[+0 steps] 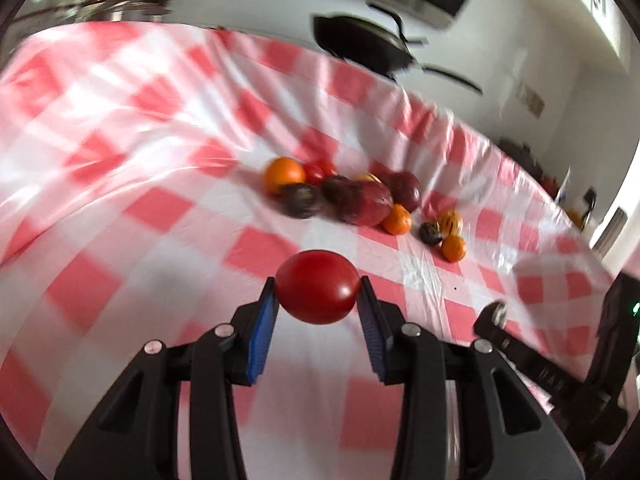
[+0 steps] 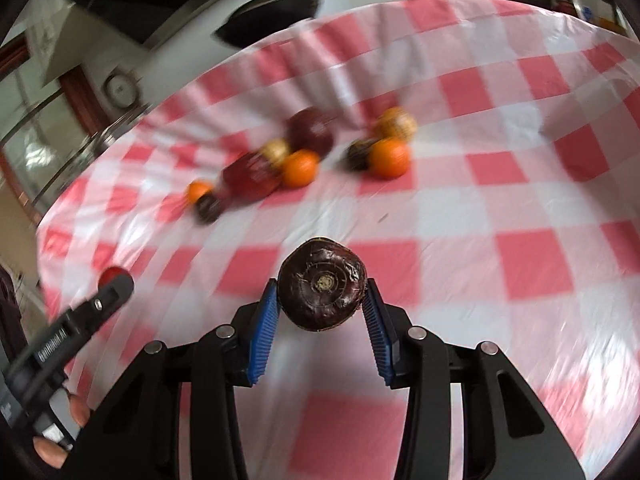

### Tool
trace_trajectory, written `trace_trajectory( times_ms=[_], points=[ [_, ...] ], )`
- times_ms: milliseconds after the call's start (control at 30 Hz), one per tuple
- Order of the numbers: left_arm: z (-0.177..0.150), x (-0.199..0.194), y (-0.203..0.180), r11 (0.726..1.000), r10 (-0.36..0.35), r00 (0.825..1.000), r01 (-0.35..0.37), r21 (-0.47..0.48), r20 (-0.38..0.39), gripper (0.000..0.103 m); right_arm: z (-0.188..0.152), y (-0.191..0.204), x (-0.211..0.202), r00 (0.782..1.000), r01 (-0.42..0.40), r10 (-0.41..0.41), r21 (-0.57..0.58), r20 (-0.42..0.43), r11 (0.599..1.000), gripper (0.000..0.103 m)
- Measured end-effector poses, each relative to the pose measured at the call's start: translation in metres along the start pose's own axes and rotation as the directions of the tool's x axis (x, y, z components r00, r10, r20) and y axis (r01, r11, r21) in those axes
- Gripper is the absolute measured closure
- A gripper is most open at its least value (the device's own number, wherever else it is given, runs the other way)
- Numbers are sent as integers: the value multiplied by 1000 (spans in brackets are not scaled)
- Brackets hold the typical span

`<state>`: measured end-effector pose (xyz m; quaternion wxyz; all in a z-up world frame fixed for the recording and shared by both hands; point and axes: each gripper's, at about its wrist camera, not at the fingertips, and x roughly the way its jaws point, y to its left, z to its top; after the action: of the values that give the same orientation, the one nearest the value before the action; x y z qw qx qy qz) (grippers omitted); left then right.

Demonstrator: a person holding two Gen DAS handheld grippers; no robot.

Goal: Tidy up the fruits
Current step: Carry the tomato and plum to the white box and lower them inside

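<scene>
The red tomato (image 1: 317, 292) is clamped between the blue pads (image 1: 262, 332) of the left gripper (image 1: 318, 300), jaws closed against its two sides, and it is held clear above the checked cloth. The dark purple fruit (image 2: 322, 284), wrinkled and shown stem-end on, is gripped the same way in the right gripper (image 2: 322, 300), jaws pressed to either flank, also above the cloth.

The remaining fruit lies in a loose cluster on the bench (image 1: 120, 208), well ahead of both grippers. In the left wrist view a large orange (image 1: 284, 174) sits at the cluster's left end with small red tomatoes (image 1: 318, 172) just behind it. A dark round fruit (image 1: 302, 199) lies in front of them, touching a big deep-red fruit (image 1: 370, 204). A smaller orange (image 1: 397, 219) rests against that fruit's right side. A little apart to the right lie a striped yellow fruit (image 1: 451, 221), a small dark fruit (image 1: 431, 233) and another small orange (image 1: 454, 248), close together.

Both views are motion-blurred, so the exact kinds of the dark-red pieces cannot be settled with confidence.

The bench carries a red-and-white checked cloth (image 2: 520, 200), creased in places. Beyond its far edge a black pan (image 1: 360, 46) sits on a pale surface. In the right wrist view the left gripper's black body (image 2: 72, 328) enters at lower left, with a person's fingertips (image 2: 50, 452) on its handle.
</scene>
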<state>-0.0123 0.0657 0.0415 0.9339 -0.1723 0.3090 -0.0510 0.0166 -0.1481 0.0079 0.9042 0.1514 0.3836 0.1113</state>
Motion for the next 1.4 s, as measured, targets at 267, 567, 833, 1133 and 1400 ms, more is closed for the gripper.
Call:
trace_trajectory(
  times_ms=[267,567,833,1133,1400],
  points=[
    [-38,-89,60,998,57,998,-57,-8,29,63,-51,52,-29,994,-101,96,-111,-50,989,62],
    [-53,-180,124,986,168,977,-169,-4,130,63,-93,117,-38,973,-210,181,-230,-141,950,62],
    [-84,-231,179,972,233,963,-228,-56,134,63,-121,170,-40,951,-282,216,-337,-221,898,62],
    [-128,-276,242,939,331,938,-318,-131,97,63,-173,257,-62,882,-470,342,-534,-325,703,61],
    [-177,-277,293,889,417,908,-417,-190,-42,63,-244,326,-66,790,-613,365,-646,-493,454,61]
  ],
)
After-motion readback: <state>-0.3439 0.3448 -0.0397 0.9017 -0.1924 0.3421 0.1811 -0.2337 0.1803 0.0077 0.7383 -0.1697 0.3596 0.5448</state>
